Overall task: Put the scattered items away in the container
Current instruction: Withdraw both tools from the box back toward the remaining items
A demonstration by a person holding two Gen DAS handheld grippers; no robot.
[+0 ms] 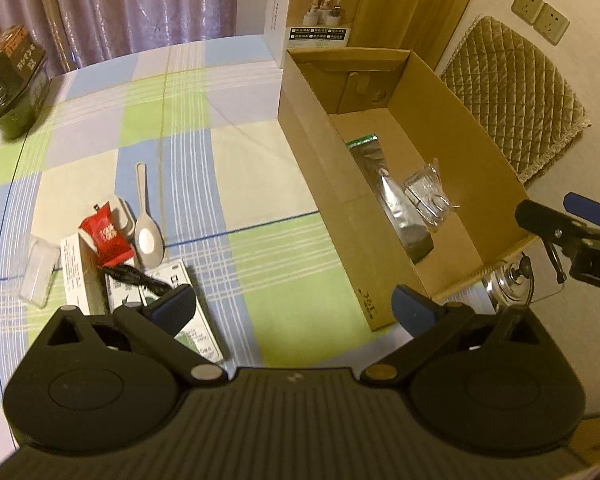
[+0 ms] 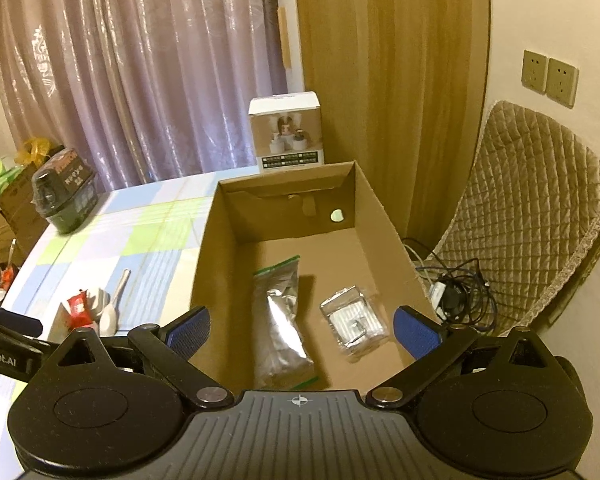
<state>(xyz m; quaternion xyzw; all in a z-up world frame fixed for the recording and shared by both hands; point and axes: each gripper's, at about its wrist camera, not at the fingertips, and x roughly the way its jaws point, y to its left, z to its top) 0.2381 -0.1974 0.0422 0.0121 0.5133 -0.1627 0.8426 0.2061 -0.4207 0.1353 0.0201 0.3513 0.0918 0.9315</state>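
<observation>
Left claw (image 1: 294, 308): jaws wide, empty, above the checked-cloth counter (image 1: 260, 184). Right claw (image 2: 302, 332): wide, empty, over the open brown cardboard box (image 2: 384, 208), which holds a silver foil zip pouch (image 2: 280, 320) and a clear plastic packet (image 2: 352, 320). Remaining cluster: red sweet wrapper (image 1: 108, 240), white plastic spoon (image 1: 148, 232), left of the box. Advice: descend straight, straddle one item, close gently.

An open brown cardboard box (image 1: 312, 136) stood upright on the desk. On its floor a silvery zip bag (image 2: 280, 320) with a green seal strip lay flat, and just beside it a small clear packet (image 2: 354, 320) of metal parts. Well apart from the box, a cluster was seen on the desk: a white spoon (image 1: 147, 224), a red sachet (image 1: 110, 240), a clear plastic case (image 1: 40, 274), small white cartons (image 1: 78, 276) and a black cable (image 1: 140, 278) lying across them.
</observation>
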